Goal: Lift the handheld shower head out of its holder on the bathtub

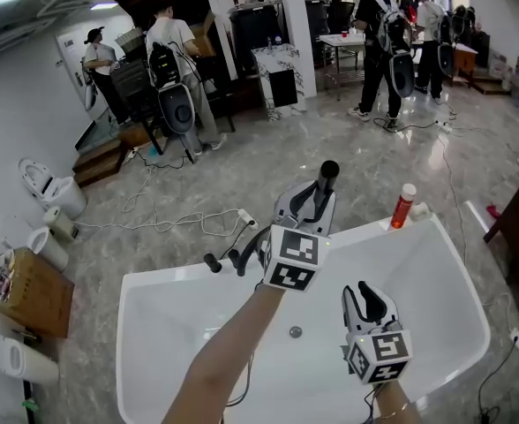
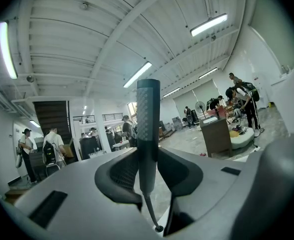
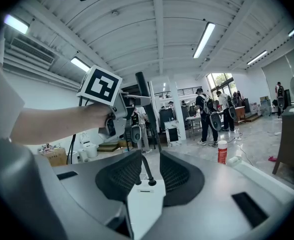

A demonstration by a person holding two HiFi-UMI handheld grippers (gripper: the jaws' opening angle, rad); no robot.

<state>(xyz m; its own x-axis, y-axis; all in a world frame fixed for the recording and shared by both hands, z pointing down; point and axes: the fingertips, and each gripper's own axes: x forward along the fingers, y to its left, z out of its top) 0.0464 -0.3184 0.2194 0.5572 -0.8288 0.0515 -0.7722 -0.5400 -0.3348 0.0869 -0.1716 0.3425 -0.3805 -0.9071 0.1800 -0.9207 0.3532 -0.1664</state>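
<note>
Half open, L gripper (image 2: 148,176) grips showerhead (image 2: 148,114).

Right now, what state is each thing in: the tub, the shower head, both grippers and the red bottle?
Bathtub: no water visible inside.
Shower head: upright, gripped, held above the bathtub's rim.
Left gripper: shut on the shower head.
Right gripper: open, nothing between its jaws.
Red bottle: upright on the bathtub's rim, cap on.
</note>
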